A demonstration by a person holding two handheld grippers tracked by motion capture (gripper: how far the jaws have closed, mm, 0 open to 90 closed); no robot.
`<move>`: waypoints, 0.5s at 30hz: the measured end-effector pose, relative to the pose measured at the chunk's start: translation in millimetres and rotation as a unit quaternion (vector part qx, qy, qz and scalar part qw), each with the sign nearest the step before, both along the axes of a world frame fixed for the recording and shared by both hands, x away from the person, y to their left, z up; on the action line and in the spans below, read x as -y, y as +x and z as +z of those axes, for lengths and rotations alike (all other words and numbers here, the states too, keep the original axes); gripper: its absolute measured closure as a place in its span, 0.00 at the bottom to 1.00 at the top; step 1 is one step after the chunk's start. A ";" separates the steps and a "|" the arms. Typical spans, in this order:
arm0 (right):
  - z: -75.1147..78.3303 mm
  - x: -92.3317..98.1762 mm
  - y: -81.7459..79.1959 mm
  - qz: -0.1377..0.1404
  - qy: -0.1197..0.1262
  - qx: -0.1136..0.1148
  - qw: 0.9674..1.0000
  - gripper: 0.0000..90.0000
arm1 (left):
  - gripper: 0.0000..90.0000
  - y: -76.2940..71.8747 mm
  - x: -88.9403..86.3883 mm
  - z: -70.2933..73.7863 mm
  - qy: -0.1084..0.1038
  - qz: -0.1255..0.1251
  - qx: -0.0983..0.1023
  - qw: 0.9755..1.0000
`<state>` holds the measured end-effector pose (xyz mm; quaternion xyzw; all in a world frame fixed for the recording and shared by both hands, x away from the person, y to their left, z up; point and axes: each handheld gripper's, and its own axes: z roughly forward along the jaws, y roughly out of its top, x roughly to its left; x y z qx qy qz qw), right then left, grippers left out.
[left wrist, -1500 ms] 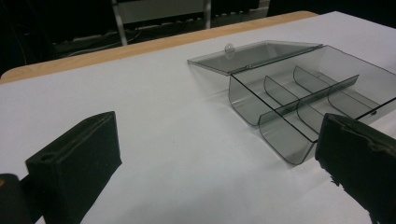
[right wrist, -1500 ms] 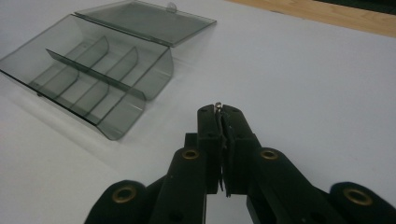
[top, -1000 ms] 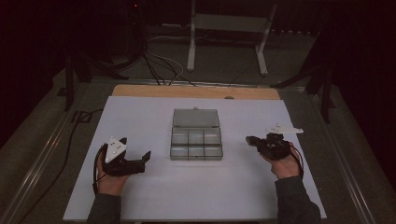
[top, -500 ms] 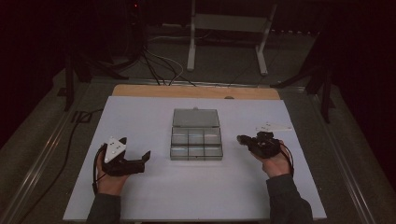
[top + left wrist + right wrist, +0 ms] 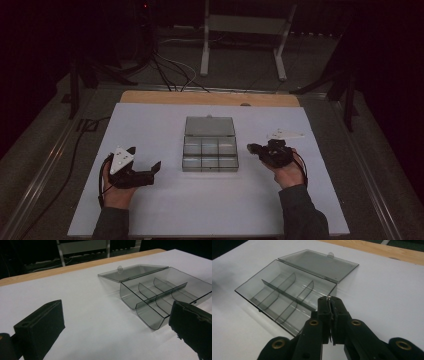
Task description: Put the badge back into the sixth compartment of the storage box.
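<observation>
A clear smoky plastic box [image 5: 210, 154] with several empty compartments lies at the table's middle, its lid [image 5: 210, 126] folded flat behind it. My right gripper [image 5: 250, 148] is just right of the box, pointing at its right wall. Its jaws are shut, and in the right gripper view a tiny shiny piece [image 5: 328, 297] peeks out between the tips of the right gripper [image 5: 329, 300], above the box's near corner [image 5: 322, 302]. My left gripper [image 5: 145, 157] rests left of the box, jaws wide open with nothing between them. In the left gripper view the box [image 5: 160, 296] lies beyond the left gripper [image 5: 120, 317].
The white table sheet [image 5: 165, 205] has a wooden strip [image 5: 210, 98] along its far edge. A metal stand [image 5: 242, 30] and cables [image 5: 170, 70] are on the dark floor beyond. A cable [image 5: 75, 150] runs down the table's left side.
My right gripper has moved left, from near the table's right part up to the box's right side, still shut. The left gripper has kept its place.
</observation>
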<state>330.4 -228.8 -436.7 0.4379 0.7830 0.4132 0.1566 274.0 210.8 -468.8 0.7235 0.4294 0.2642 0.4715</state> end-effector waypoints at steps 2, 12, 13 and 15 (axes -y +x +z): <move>0.0 -2.9 0.9 0.001 0.005 -0.001 1.000 0.97 | 0.02 0.1 -0.2 0.0 0.000 0.000 0.000 1.000; -1.3 -21.0 5.1 0.014 0.014 -0.004 1.000 0.97 | 0.02 -0.1 -1.3 0.2 -0.005 0.001 -0.002 1.000; -1.9 -22.5 5.5 0.016 0.013 -0.004 1.000 0.97 | 0.02 -0.1 -1.3 0.3 -0.005 0.001 -0.001 1.000; -2.9 -25.3 6.0 0.017 0.014 -0.006 1.000 0.97 | 0.02 -0.1 -1.4 0.3 -0.005 0.002 -0.002 1.000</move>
